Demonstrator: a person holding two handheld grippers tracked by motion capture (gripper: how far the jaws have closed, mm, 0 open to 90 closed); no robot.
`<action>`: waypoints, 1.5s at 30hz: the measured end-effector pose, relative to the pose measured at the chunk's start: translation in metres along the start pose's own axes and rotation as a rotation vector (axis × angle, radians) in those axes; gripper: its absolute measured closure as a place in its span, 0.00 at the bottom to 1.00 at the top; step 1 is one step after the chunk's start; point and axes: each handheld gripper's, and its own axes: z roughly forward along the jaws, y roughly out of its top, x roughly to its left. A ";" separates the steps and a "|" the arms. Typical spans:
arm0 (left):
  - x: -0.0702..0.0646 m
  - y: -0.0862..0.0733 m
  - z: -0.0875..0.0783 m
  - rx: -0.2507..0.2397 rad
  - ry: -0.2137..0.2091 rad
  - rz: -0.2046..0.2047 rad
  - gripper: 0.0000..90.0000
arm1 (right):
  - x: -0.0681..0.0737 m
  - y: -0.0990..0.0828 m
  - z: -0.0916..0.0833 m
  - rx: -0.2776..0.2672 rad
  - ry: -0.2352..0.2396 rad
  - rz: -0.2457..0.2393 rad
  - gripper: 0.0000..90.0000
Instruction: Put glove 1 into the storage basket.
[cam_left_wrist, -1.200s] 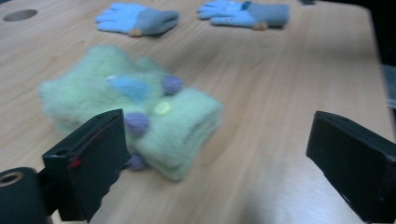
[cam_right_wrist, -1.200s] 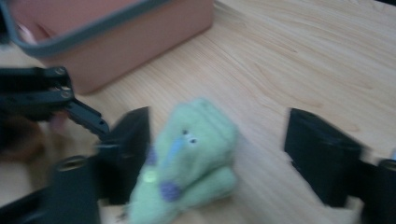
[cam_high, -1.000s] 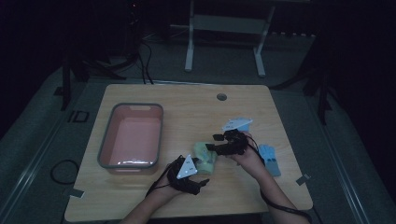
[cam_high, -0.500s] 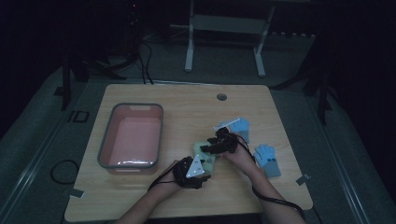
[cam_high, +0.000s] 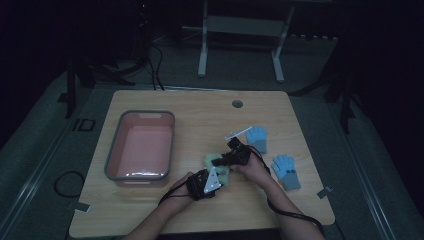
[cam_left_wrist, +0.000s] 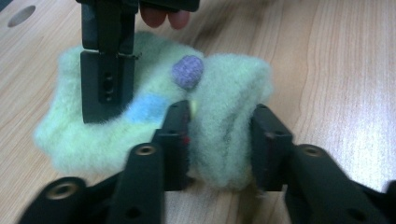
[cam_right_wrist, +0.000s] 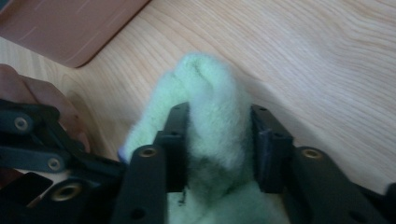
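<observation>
A pale green fuzzy cloth (cam_high: 218, 164) with a purple dot (cam_left_wrist: 187, 71) and a blue patch (cam_left_wrist: 145, 106) lies bunched mid-table. My left gripper (cam_left_wrist: 219, 122) reaches it from the near side (cam_high: 215, 175). Its jaws have just been closing, and the pads now squeeze a fold of the cloth (cam_left_wrist: 229, 112). My right gripper (cam_right_wrist: 219, 125) comes in from the right (cam_high: 221, 161). Its jaws have also just been closing and pinch another ridge of the cloth (cam_right_wrist: 210, 93). In the left gripper view, one right-gripper finger (cam_left_wrist: 106, 70) presses into the far part of the cloth.
A pink tub (cam_high: 142, 145) with a grey rim sits to the left of the cloth, its corner (cam_right_wrist: 70, 28) in the right gripper view. Two blue fuzzy pieces (cam_high: 257, 137) (cam_high: 286, 170) lie to the right. A round hole (cam_high: 237, 104) marks the far table edge.
The right gripper has come down and leftward onto the green cloth. Both grippers' jaws have narrowed onto the cloth. The left hand has hardly shifted.
</observation>
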 end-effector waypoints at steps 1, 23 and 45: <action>0.002 0.002 -0.001 0.006 -0.009 -0.014 0.75 | 0.002 0.000 0.000 0.001 0.001 -0.002 0.73; 0.033 0.051 -0.047 0.077 -0.008 0.033 0.83 | 0.021 0.023 -0.045 -0.113 -0.004 0.016 0.80; 0.070 0.062 -0.098 0.086 0.069 0.070 0.83 | 0.056 0.086 -0.059 -0.170 -0.017 -0.052 0.80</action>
